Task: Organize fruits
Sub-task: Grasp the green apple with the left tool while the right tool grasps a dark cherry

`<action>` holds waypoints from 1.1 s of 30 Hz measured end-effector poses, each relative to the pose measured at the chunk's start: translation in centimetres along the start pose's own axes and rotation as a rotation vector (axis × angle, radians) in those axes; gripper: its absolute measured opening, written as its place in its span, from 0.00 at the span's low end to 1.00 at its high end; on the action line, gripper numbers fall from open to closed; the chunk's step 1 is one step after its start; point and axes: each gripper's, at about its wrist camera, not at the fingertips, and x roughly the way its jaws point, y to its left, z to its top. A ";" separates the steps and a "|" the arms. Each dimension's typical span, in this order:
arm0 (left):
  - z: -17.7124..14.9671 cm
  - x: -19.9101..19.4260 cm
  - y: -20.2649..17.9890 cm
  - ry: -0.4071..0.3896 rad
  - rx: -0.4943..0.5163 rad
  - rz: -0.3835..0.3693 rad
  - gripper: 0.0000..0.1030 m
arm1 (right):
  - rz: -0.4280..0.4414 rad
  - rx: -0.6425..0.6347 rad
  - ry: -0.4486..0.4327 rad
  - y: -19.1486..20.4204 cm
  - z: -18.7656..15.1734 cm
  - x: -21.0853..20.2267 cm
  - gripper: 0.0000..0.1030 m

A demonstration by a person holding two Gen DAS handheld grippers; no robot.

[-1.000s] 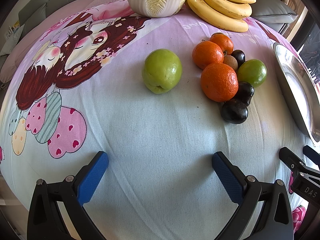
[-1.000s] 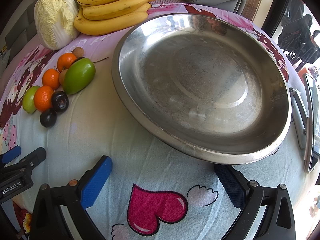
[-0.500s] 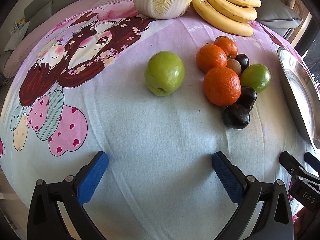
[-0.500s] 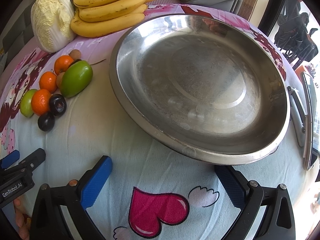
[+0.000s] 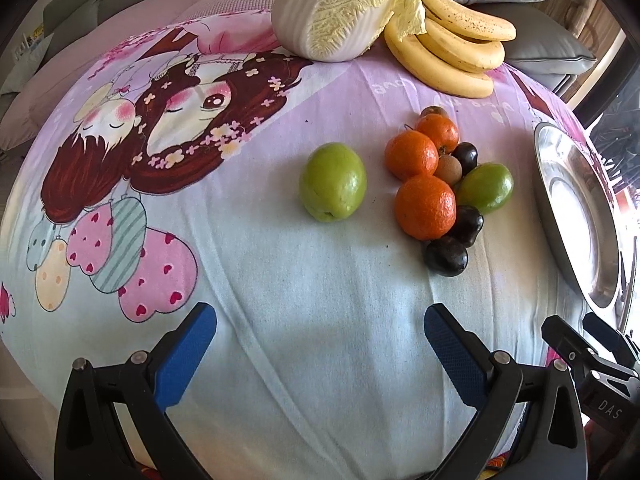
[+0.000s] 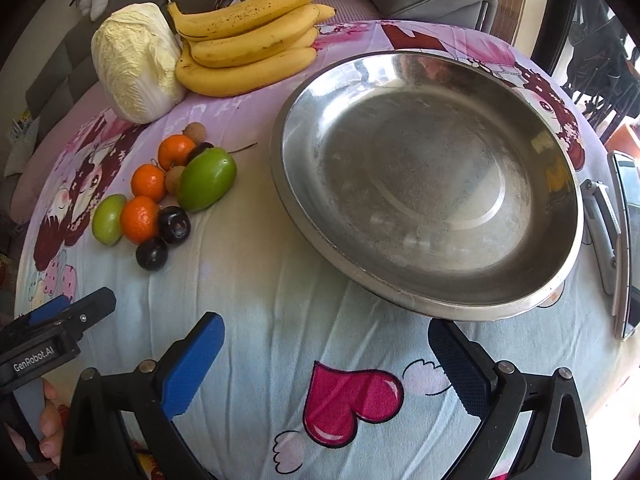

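Note:
A green apple (image 5: 333,182) lies alone on the cartoon tablecloth. To its right is a cluster: three oranges (image 5: 425,207), a second green fruit (image 5: 486,188), dark plums (image 5: 446,256) and small brown fruits. The cluster also shows in the right wrist view (image 6: 168,196). A large empty steel plate (image 6: 428,184) lies right of it. My left gripper (image 5: 320,344) is open and empty, short of the fruit. My right gripper (image 6: 326,348) is open and empty, in front of the plate's near rim.
A bunch of bananas (image 6: 248,44) and a napa cabbage (image 6: 134,62) sit at the table's far side. A folding knife (image 6: 604,224) and a phone (image 6: 630,240) lie right of the plate. A grey sofa is behind the table.
Both grippers have drawn back and risen a little, so the fruit and plate sit lower and smaller in view. The jaws stay open. Nothing on the table has moved.

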 end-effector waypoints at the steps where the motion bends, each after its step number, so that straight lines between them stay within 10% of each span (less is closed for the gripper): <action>1: 0.3 -0.2 0.1 0.022 0.016 0.006 1.00 | 0.013 -0.005 0.012 0.2 0.1 -0.2 1.00; 18: 8.9 2.8 0.0 0.361 0.147 -0.005 0.99 | 0.162 -0.176 0.323 8.5 6.2 1.6 0.88; 33: 13.1 11.6 -2.0 0.437 0.126 -0.081 0.60 | 0.164 -0.198 0.403 12.4 7.0 6.5 0.49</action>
